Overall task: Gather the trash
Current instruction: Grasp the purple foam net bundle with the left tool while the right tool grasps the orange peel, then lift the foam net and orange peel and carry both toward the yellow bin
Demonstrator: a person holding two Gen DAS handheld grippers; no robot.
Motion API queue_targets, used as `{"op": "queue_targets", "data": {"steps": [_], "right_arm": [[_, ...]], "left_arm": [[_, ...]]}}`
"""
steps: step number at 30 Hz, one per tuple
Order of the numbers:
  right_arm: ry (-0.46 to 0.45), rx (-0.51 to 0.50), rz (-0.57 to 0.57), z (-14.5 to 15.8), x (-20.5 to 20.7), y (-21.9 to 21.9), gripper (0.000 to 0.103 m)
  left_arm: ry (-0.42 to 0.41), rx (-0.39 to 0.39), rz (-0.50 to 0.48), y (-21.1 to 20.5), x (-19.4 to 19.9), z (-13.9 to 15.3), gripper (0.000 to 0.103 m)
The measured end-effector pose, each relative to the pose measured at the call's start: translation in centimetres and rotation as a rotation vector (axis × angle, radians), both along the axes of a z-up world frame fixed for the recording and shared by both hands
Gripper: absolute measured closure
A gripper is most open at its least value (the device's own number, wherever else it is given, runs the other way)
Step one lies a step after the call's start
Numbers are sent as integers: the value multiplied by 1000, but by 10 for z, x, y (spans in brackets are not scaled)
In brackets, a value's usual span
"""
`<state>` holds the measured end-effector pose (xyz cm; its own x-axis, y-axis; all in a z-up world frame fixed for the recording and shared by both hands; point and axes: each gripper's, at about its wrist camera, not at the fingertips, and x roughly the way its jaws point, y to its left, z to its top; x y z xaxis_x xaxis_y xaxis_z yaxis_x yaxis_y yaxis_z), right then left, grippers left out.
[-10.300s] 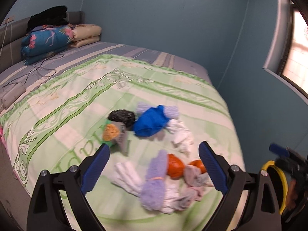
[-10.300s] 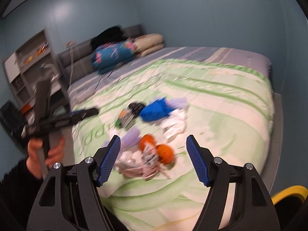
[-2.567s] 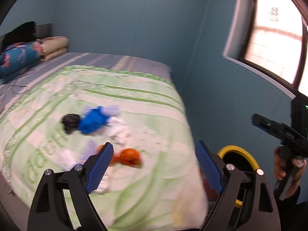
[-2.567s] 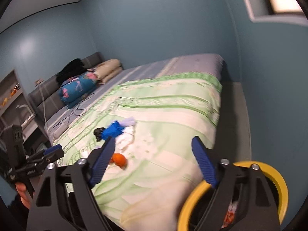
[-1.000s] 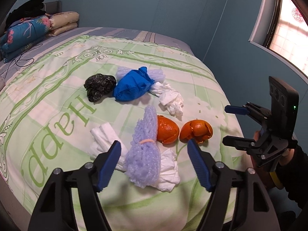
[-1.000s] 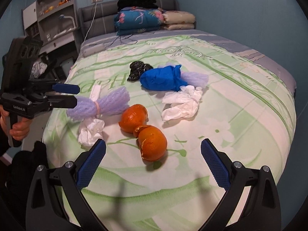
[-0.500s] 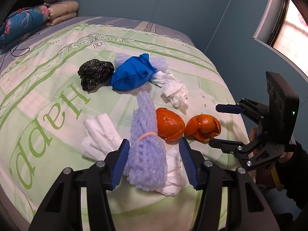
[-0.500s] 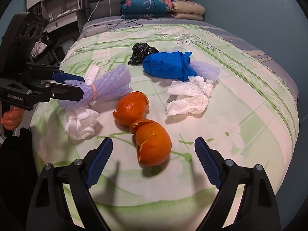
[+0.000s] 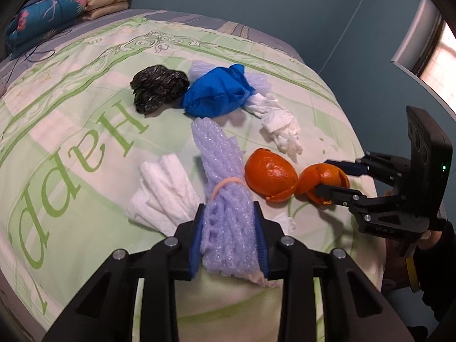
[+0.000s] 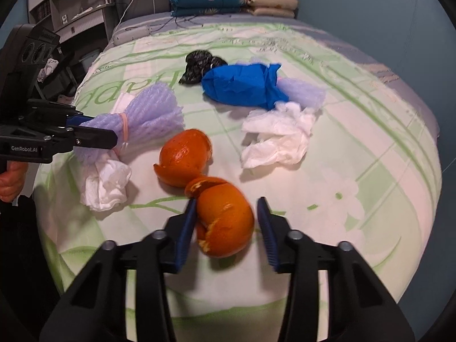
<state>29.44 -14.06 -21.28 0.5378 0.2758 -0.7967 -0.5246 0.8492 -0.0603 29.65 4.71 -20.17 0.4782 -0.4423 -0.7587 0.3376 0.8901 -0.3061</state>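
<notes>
While the trash lay on the bed (image 9: 71,148), the left gripper (image 9: 229,236), just closing, clamped the purple foam net (image 9: 225,188); the right gripper (image 10: 226,228), also closing, straddled the orange peel (image 10: 225,225) unpinched; squeezing gently before lifting seemed wise.

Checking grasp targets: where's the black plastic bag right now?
The black plastic bag lies on the green quilt, far side of the pile in both wrist views, touching the blue bundle; neither gripper is near it.

Bare quilt (image 10: 356,171) beyond litter (image 10: 276,139)
</notes>
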Motion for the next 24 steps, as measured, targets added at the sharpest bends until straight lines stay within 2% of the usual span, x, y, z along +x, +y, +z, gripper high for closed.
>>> {"op": "queue_targets", "data": {"steps": [7, 13, 24], "right_arm": [[-1, 61, -44, 14, -7, -8, 73], [-7, 136, -63, 39, -22, -16, 74], [-64, 196, -58, 80, -71, -21, 74]], "left_arm": [[-20, -30, 17, 6, -5, 9, 75], [-61, -51, 29, 15, -18, 28, 75], [-143, -78, 49, 25, -58, 64, 75]]}}
